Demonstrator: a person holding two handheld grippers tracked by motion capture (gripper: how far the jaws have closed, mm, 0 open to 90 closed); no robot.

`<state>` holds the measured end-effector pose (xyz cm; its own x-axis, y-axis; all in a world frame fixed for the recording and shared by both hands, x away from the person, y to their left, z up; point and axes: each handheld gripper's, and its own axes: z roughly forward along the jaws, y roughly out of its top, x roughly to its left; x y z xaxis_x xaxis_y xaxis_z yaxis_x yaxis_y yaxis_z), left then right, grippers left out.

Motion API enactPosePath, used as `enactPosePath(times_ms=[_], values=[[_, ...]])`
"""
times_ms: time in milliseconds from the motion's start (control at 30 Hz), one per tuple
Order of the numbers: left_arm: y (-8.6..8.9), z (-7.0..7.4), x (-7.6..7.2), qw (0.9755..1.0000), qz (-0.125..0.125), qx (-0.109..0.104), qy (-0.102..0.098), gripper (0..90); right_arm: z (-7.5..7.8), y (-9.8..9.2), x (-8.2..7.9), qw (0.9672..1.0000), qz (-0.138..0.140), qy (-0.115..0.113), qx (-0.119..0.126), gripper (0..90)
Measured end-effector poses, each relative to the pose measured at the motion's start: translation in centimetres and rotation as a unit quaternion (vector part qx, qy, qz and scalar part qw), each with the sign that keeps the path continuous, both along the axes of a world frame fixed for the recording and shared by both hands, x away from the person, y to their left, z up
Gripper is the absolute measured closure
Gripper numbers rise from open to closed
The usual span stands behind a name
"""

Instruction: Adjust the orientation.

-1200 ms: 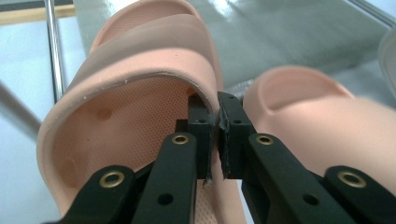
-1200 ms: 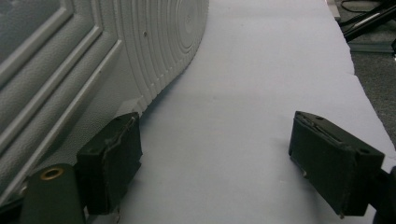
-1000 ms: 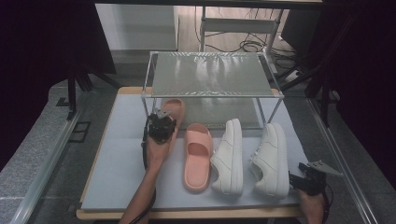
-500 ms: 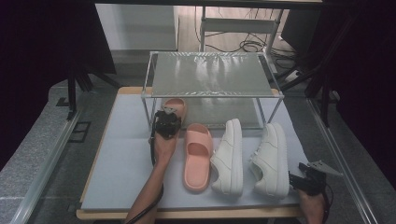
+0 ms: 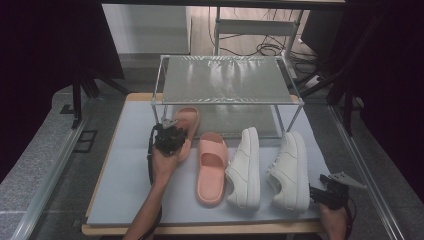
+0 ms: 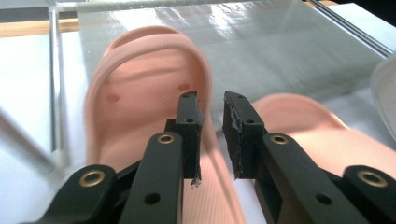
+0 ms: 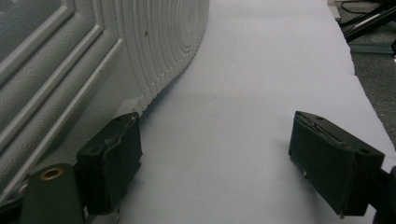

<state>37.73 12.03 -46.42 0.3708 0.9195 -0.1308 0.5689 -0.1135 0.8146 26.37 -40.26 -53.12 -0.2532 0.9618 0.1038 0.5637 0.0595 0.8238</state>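
The right gripper [image 5: 320,192] rests at the mat's [image 5: 125,180] near right corner, jaws wide and empty, just beside the right sneaker [image 5: 289,170]. Farther in, the left gripper [image 5: 167,137] has just been opening; its jaws stand slightly apart astride the rim of the left slipper [image 6: 140,107], whose toe lies under the rack [image 5: 227,80].

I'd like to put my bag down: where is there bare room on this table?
The mat is bare left of the left gripper, and the shelf top is free. It is crowded where the slippers and sneakers lie.
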Motion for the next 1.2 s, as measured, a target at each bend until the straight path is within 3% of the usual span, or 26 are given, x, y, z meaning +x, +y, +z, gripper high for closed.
enactPosePath(times_ms=[300, 567, 700, 833, 933, 1033, 1200], values=[[2.4, -0.6, -3.7, 0.9996, -0.016, 0.022, 0.01, 89.4, 0.0, 0.0, 0.0, 1.0, 0.0, 0.001, -0.001, 17.5], [2.9, -0.9, -6.8, 0.9988, -0.035, 0.033, 0.012, 89.8, 0.0, 0.0, 0.0, 1.0, -0.001, 0.001, -0.002, 17.5], [2.9, -1.8, -8.1, 0.9983, -0.04, 0.036, 0.021, 89.7, 0.0, 0.1, 0.0, 1.0, -0.001, 0.001, -0.002, 17.5], [3.1, -2.4, -8.3, 0.9983, -0.035, 0.039, 0.026, 89.7, 0.0, 0.1, 0.0, 1.0, -0.001, 0.001, -0.001, 17.6], [2.7, -2.9, -8.3, 0.997, -0.032, 0.064, 0.03, 89.7, 0.0, 0.1, 0.0, 1.0, -0.001, 0.001, -0.002, 17.6], [2.3, -3.2, -8.1, 0.9962, -0.035, 0.074, 0.03, 89.7, 0.0, 0.1, 0.0, 1.0, -0.001, 0.001, -0.002, 17.6], [1.3, -3.6, -7.1, 0.9962, -0.043, 0.068, 0.033, 89.7, 0.0, 0.0, 0.0, 1.0, -0.001, 0.001, 0.0, 17.6]])
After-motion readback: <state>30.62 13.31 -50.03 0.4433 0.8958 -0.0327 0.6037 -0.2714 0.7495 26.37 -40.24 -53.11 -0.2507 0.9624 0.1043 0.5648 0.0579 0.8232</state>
